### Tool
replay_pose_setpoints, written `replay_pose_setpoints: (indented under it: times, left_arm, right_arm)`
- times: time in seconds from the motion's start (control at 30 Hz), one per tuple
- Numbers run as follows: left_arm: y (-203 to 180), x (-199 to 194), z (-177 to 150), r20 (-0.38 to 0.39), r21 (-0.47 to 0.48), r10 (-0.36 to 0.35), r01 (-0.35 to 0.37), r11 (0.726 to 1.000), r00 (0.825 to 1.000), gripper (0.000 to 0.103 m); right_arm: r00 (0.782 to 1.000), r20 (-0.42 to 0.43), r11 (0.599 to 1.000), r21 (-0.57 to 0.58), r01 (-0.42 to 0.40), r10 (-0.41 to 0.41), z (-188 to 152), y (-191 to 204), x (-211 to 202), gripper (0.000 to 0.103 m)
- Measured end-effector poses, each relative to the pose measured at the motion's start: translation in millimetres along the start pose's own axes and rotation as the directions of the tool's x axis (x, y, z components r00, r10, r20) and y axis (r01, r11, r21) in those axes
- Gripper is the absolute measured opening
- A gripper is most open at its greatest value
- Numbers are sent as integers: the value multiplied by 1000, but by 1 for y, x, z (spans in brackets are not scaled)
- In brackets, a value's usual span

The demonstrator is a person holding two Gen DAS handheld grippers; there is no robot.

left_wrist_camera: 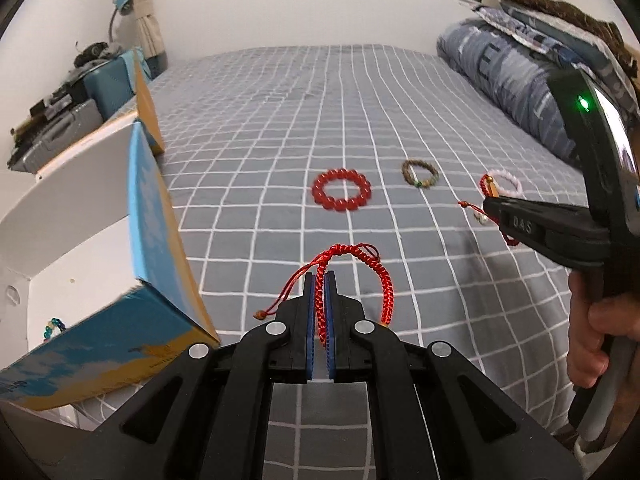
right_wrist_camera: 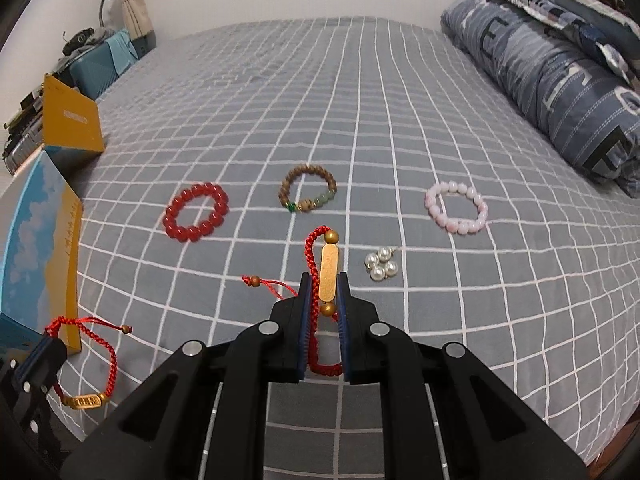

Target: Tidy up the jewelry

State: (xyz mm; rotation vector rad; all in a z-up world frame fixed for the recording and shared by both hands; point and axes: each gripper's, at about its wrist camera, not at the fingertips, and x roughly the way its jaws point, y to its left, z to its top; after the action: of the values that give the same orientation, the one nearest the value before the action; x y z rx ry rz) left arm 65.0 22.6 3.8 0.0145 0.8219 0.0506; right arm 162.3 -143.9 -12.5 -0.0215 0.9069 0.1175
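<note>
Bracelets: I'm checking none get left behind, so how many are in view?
5. Red bead bracelet, brown bead bracelet and pink bead bracelet lie on the bed; one red cord bracelet in the left gripper, another in the right gripper. Others may be hidden.

The lettering on the gold charm (right_wrist_camera: 81,401) below the left fingers (right_wrist_camera: 40,350) is too blurred to read. Between the right fingers (right_wrist_camera: 304,320), the lower part of the red cord bracelet (right_wrist_camera: 312,248) is hidden, and beyond those fingers in the left view the pink bead bracelet (left_wrist_camera: 510,184) is partly covered.
</note>
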Motion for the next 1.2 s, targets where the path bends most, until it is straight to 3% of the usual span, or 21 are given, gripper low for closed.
replay_pose_setpoints:
  times: [0.4,0.73,1.2]
  left_arm:
    - [38,-31,17,116,-85,35,-25,996,993,4]
    - [67,-69,23,209,-128,102,-76,989,973,4]
    - [121,-85,18,223,-217,208,-159,963,952,4]
  right_arm:
    - [989,147,999,-38,-5,10,8,20,-25,11]
    - [972,232,995,-95,-15,37,13,53,-42,11]
    - [950,273,980,-166,-107,150,20,117,-58,11]
